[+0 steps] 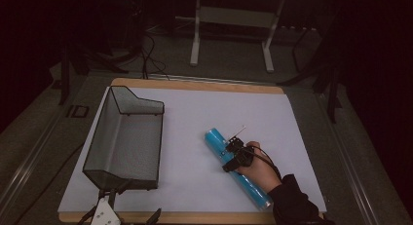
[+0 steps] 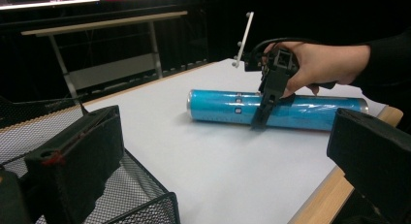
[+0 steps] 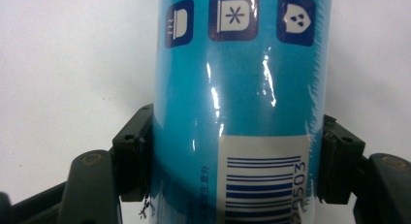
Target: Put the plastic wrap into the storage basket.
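Note:
A blue plastic-wrapped roll (image 1: 215, 138) lies flat on the white table cover, slanting from the centre toward the near right corner. My right gripper (image 1: 233, 155) reaches down over its middle, held by a hand in a dark sleeve. In the right gripper view its pads (image 3: 133, 156) press on both sides of the roll (image 3: 237, 64), just above the barcode. The left gripper view shows the same grip (image 2: 264, 112) on the roll (image 2: 218, 105) from the side. My left gripper (image 1: 113, 196) sits at the near left edge, its jaws (image 2: 223, 136) spread wide with nothing between them.
A black wire mesh basket (image 1: 124, 137) stands on the left of the table, its near rim (image 2: 145, 200) just below my left gripper. The white cover (image 1: 195, 108) lies on a wooden tabletop. A metal desk frame (image 1: 234, 20) stands on the floor beyond.

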### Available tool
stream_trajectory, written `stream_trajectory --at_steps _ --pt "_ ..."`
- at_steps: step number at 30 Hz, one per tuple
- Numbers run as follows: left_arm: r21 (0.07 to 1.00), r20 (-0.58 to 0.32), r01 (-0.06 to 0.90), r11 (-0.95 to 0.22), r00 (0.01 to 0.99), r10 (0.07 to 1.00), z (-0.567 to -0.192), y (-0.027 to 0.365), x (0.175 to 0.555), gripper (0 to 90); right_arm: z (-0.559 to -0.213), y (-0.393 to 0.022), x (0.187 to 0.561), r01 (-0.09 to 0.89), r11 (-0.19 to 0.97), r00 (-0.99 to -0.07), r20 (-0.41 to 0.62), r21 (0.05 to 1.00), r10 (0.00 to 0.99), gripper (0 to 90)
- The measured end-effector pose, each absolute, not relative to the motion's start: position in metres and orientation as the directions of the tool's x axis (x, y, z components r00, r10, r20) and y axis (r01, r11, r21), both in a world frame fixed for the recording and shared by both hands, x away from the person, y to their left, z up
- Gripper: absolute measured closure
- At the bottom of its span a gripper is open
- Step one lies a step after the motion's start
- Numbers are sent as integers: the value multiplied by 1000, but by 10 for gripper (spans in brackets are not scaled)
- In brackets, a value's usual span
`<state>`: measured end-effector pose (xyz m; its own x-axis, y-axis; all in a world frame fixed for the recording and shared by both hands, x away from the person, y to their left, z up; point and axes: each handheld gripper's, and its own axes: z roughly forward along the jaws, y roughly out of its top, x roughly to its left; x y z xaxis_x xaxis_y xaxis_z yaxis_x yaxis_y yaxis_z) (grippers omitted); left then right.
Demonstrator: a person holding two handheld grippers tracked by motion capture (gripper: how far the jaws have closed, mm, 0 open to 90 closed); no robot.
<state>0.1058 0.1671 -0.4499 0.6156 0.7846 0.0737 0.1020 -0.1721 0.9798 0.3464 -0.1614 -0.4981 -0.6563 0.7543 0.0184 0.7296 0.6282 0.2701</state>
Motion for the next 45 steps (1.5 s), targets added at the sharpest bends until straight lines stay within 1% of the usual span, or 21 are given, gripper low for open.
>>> stream_trajectory --at_steps 3,4,6,7,8,11,13,15,24,29,31,35,36,45 --pt "979 78 102 -178 617 783 -450 166 105 2 -490 -162 345 718 631 -662 11 294 749 315" --pt "979 77 101 -176 617 783 -450 167 105 2 -482 -162 344 706 630 -664 -7 324 748 316" --pt "980 75 100 -172 616 784 -450 167 105 2 -478 -162 344 704 630 -665 -7 328 747 317" --pt "980 75 101 -172 616 784 -450 167 106 2 -470 -162 344 691 626 -666 -17 362 745 317" --pt "980 74 102 -173 616 784 -450 166 106 2 -470 -162 344 691 626 -666 -17 362 745 317" --pt "979 76 102 -175 617 783 -450 166 106 2 -456 -161 344 674 604 -659 -23 424 752 318" --pt "979 77 102 -176 616 784 -450 166 106 2 -453 -160 344 670 606 -661 -27 428 750 318" --pt "980 73 102 -172 617 783 -450 167 106 2 -445 -158 345 658 593 -659 -26 463 751 319" --pt "980 77 97 -173 617 783 -450 167 105 2 -427 -148 344 618 589 -663 -57 522 746 320" --pt "980 76 97 -171 618 782 -450 167 105 2 -414 -142 346 601 580 -670 -49 549 741 320" --pt "980 77 96 -173 619 781 -450 167 105 2 -403 -138 347 586 564 -669 -45 582 742 320" --pt "980 79 94 -173 619 781 -450 167 105 2 -390 -133 349 570 554 -669 -49 607 742 320" --pt "980 79 94 -174 619 781 -450 167 105 2 -382 -129 350 562 550 -671 -49 618 740 320" --pt "981 79 92 -173 622 779 -450 168 104 2 -360 -109 353 532 527 -685 -30 662 728 320"
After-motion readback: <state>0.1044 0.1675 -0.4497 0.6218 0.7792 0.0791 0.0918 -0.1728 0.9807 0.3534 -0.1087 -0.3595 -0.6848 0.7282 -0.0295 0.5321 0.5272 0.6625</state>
